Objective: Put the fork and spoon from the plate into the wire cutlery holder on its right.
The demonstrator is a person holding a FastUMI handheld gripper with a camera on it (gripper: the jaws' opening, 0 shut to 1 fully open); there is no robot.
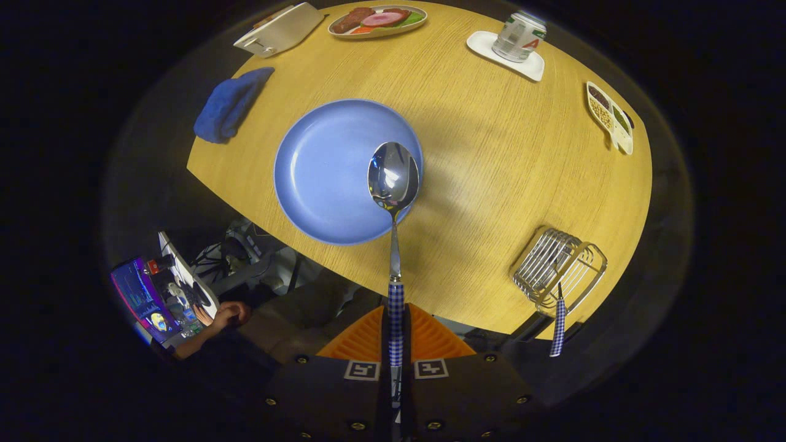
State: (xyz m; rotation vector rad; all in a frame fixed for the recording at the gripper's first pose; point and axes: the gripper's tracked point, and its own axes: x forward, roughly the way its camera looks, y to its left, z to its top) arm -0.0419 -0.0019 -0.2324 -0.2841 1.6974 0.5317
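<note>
Gingham-patterned handle of the spoon (393, 184) is pinched between the two fingers of the claw (395, 344), which are closed tight on it; the steel bowl sticks out ahead, raised above the near right rim of the blue plate (325, 178). The fork (558, 319) already stands in the wire cutlery holder (557, 270), near the table's right near edge, its checked handle leaning out over the rim.

Risk, as I judge it: the long spoon could pivot in the grip during the swing right, or its bowl could catch the holder's wires and tip the light rack off the edge.

The table (491, 159) is pale wood grain. Further out sit a blue cloth (230, 104), a food plate (377, 20), a can (519, 35) on a coaster and a divided dish (609, 116).
</note>
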